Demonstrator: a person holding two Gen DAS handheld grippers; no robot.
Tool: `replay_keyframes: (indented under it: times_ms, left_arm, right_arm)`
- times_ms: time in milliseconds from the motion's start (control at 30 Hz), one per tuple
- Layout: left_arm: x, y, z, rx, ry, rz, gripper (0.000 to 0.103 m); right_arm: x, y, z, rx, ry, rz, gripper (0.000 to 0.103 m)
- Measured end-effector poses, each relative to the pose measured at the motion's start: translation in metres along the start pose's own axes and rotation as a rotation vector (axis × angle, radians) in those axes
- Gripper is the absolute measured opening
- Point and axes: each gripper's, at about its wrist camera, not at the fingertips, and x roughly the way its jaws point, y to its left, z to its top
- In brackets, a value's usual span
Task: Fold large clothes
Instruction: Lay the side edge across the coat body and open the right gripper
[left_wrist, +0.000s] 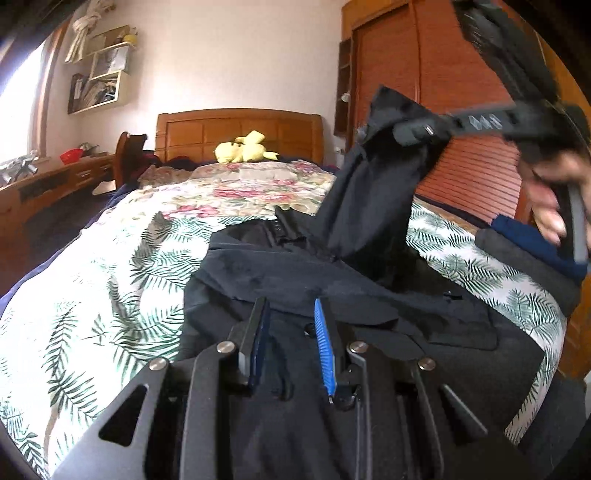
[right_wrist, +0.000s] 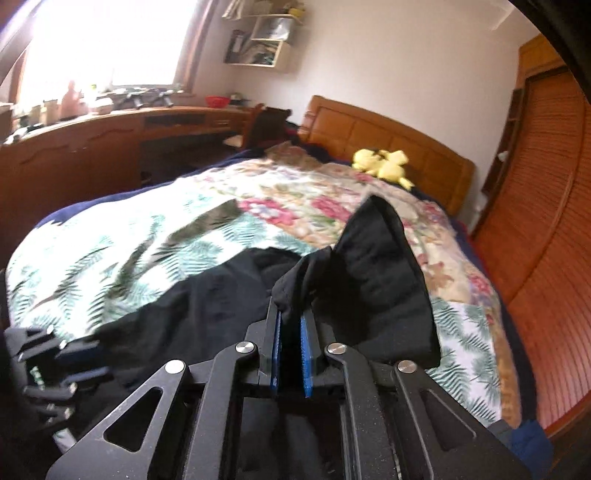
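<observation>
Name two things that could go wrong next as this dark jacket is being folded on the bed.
1. The right hand-held gripper pinches only a small bunch of the lifted sleeve, so the fabric might slip out mid-fold.
2. The left hand-held gripper is open above the jacket and holds nothing, so pulling the sleeve across could drag the whole jacket over the bedspread.

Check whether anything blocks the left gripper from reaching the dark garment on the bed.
Nothing visible does. The left gripper hangs open directly over the dark garment, while the right gripper holds one raised part of it.
</observation>
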Motion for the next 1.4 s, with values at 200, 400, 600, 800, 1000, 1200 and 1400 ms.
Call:
replay_keyframes:
  times_ms: [200,400,600,800,1000,1200,1400]
  left_arm:
    - [-0.013,0.023,0.004,-0.043,-0.033,0.032,0.023]
    - [-0.027,0.046,0.008,-0.082,-0.062,0.058,0.023]
    - [-0.032,0.061,0.005,-0.100,-0.055,0.072,0.023]
    - [-0.032,0.066,-0.001,-0.110,-0.040,0.073,0.023]
    - [-0.030,0.072,-0.003,-0.112,-0.031,0.088,0.023]
    - [-0.031,0.072,-0.004,-0.116,-0.030,0.091,0.023]
    - [-0.029,0.073,-0.005,-0.113,-0.023,0.076,0.023]
  right_arm:
    - [-0.007,0.041,-0.012,-0.041,0.036,0.076,0.026]
    - [-0.013,0.064,-0.020,-0.058,0.075,0.145,0.051]
    - [-0.021,0.070,-0.024,-0.057,0.052,0.189,0.053]
    - [0.010,0.074,-0.051,-0.025,0.139,0.187,0.053]
    - [0.052,0.082,-0.090,0.079,0.247,0.235,0.053]
    - [0.080,0.107,-0.113,0.134,0.300,0.301,0.053]
    - [0.056,0.112,-0.096,0.153,0.153,0.350,0.053]
